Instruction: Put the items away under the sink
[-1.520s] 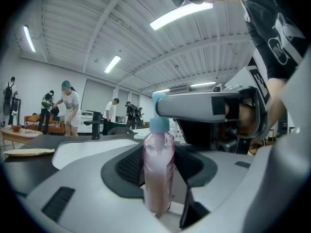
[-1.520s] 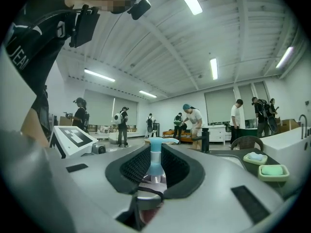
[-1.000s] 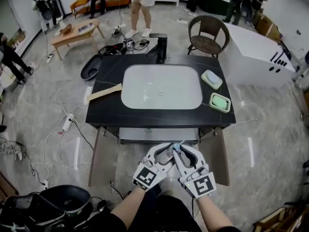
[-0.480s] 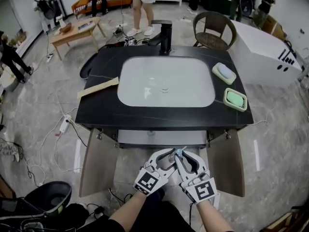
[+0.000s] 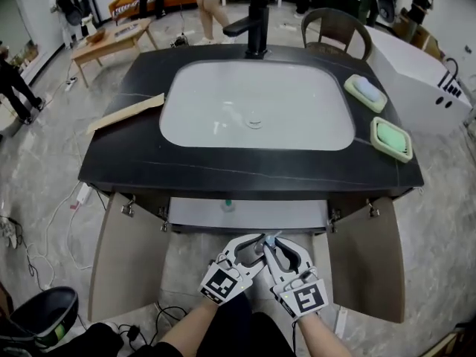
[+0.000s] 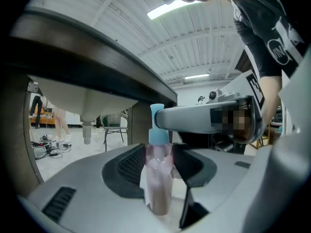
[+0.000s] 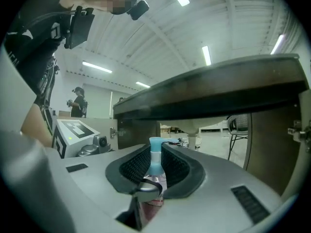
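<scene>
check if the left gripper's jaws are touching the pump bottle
Touching. The left gripper view shows the pump bottle wedged between both jaws, no gap.

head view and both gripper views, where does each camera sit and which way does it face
Head view: on the person's head, facing steeply down at the sink counter and open cabinet doors; forearms, left gripper and right gripper show.
Left gripper view: on the left gripper, looking along its jaws, closed on the pump bottle, under the counter; right gripper and torso show.
Right gripper view: likewise from the right gripper, jaws on the bottle's neck; torso and left gripper show.
Shared: bottle, counter underside.
</scene>
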Demonstrator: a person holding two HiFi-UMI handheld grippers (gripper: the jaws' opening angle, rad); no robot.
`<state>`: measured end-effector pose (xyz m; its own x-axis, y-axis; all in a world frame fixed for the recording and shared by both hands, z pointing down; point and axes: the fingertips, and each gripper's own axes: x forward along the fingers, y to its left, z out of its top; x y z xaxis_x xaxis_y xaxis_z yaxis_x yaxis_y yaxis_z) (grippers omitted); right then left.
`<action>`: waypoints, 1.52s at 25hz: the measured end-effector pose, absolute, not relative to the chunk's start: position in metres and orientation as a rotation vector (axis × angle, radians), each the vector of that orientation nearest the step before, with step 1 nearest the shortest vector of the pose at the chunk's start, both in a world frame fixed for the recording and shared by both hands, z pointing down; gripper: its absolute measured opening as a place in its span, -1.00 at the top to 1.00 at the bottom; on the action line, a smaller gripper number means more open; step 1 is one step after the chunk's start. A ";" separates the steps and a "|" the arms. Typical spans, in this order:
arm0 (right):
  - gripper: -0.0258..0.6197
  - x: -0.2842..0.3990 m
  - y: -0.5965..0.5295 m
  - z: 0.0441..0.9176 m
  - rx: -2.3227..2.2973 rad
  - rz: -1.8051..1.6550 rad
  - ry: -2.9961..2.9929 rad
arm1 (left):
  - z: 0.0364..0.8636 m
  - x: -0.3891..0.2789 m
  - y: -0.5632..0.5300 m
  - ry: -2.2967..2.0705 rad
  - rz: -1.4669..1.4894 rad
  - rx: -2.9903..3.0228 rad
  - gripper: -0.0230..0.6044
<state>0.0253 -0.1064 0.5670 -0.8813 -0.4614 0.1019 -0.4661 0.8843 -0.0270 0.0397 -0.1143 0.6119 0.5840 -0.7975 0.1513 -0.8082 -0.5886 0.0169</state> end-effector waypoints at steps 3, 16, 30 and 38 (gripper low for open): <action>0.68 0.021 -0.119 0.602 0.732 0.043 -2.984 | 0.644 0.035 -0.126 -1.408 0.163 2.733 0.33; 0.68 -0.004 -0.143 0.731 0.719 -0.054 -3.089 | 0.760 0.007 -0.149 -1.594 0.138 2.771 0.35; 0.68 -0.015 -0.172 0.761 0.749 0.036 -3.081 | 0.785 -0.002 -0.176 -1.571 0.211 2.801 0.40; 0.68 -0.027 -0.209 0.773 0.786 0.002 -3.043 | 0.798 -0.013 -0.214 -1.555 0.228 2.820 0.40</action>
